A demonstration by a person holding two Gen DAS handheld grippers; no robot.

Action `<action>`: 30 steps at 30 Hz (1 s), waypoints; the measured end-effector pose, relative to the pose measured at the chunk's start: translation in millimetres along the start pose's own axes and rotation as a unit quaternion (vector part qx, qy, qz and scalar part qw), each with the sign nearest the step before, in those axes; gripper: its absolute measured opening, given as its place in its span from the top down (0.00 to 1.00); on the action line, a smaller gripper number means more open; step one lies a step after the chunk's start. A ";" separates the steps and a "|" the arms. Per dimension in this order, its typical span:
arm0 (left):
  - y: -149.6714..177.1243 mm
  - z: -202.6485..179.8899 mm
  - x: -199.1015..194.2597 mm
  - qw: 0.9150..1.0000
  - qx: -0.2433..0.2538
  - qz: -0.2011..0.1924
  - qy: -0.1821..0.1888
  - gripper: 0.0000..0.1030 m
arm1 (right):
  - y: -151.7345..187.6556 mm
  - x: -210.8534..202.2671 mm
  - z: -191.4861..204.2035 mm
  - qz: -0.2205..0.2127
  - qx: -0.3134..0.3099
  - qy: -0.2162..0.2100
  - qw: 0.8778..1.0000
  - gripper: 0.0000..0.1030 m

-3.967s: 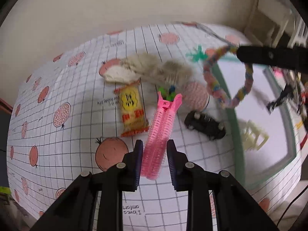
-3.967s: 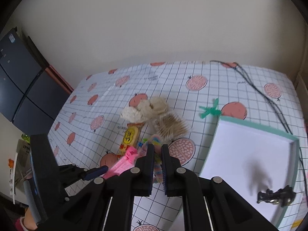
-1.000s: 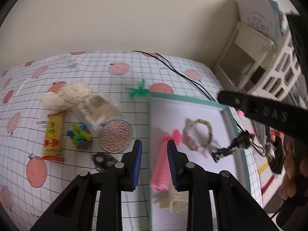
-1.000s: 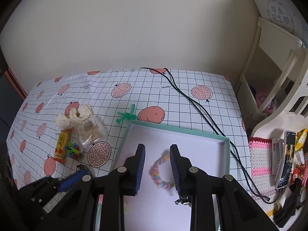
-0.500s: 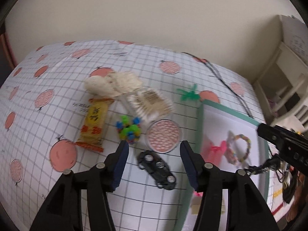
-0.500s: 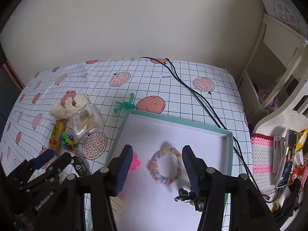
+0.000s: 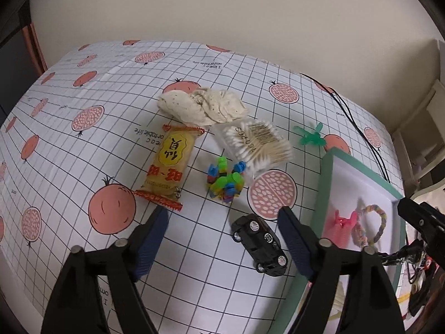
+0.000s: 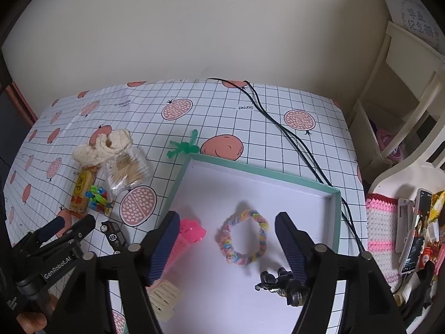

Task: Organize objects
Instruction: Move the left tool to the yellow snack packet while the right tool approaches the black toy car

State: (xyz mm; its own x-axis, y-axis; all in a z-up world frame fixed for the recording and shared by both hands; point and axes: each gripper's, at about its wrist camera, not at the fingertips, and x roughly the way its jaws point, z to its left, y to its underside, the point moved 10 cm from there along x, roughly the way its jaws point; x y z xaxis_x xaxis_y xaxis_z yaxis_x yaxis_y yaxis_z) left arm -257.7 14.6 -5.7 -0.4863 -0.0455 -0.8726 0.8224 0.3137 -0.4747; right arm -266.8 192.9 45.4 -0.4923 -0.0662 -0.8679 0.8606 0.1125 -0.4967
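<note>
My left gripper (image 7: 224,218) is opening above the tablecloth with nothing clamped; the black toy car (image 7: 260,245) lies on the cloth between its fingers, just beside the green-rimmed tray (image 8: 267,171) at its left edge. Beyond it lie the colourful clips (image 7: 225,180), snack bar (image 7: 169,164) and cotton swabs (image 7: 257,143). My right gripper (image 8: 225,225) is opening too, empty, over the tray, where the braided bracelet (image 8: 244,238) rests mid-floor. The pink hair curler (image 8: 185,238) sits near the tray's left wall; the back half is bare.
</note>
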 end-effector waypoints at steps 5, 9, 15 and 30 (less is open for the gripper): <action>0.5 4.8 2.2 1.000 0.000 -0.001 -0.011 0.05 | 1.6 2.0 -0.4 0.003 0.000 -0.001 1.000 0.19; 2.0 10.6 5.1 1.000 -0.010 0.005 -0.015 0.04 | 2.5 4.4 0.5 0.006 -0.003 -0.001 1.000 0.10; 2.4 17.5 6.2 1.000 -0.024 0.010 -0.017 0.04 | 2.3 4.7 2.0 0.004 -0.008 0.000 1.000 0.00; -19.9 32.2 -3.4 0.999 -0.036 -0.027 -0.002 0.04 | -17.8 -8.2 22.4 -0.048 -0.022 -0.008 0.999 0.00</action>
State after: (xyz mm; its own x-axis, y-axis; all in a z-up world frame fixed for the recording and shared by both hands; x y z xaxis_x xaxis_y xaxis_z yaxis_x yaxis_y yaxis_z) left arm -262.9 -22.0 2.9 -0.5290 -0.0674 -0.8460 0.7712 0.3779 -0.5123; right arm -275.1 169.2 61.3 -0.5692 -0.0947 -0.8167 0.8032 0.1484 -0.5770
